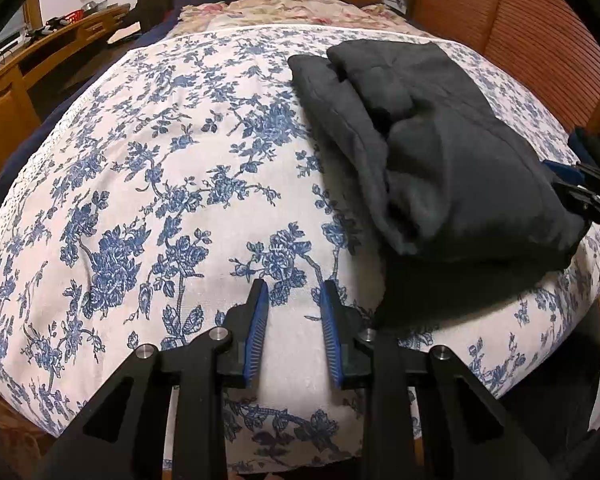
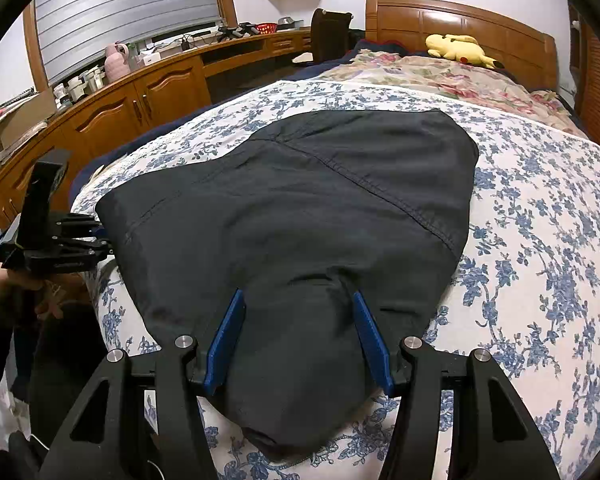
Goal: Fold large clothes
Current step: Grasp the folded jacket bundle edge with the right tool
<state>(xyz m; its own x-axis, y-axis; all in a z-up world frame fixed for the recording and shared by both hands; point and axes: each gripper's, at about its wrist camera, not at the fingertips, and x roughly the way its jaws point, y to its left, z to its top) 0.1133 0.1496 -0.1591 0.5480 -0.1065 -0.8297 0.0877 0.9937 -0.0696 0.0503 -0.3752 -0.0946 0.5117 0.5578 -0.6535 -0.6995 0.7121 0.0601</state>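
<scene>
Bedroom, wooden headboard at the far end, wooden cabinets along the left wall under a shuttered window. The bed is covered with a white-and-blue floral sheet; a pink floral blanket lies beyond it near the pillows, with a yellow plush toy on top by the headboard.

The dark grey garment lies on the floral sheet, partly folded, several layers stacked, a stitched seam running across its top layer. In the left wrist view it sits to the right of centre, bulky, near the bed's right side and front edge.

Left gripper hovers over bare sheet just beside the garment's near-left edge, its blue-padded fingers spread apart, released, nothing between them. In the right wrist view it shows at the far left edge of the garment, held in the person's hand; contact with the cloth there cannot be told.

Right gripper sits at the garment's near end, blue fingers wide apart, released, with a bunched fold of the dark cloth lying between them. The fingers flank the cloth but do not pinch it.
</scene>
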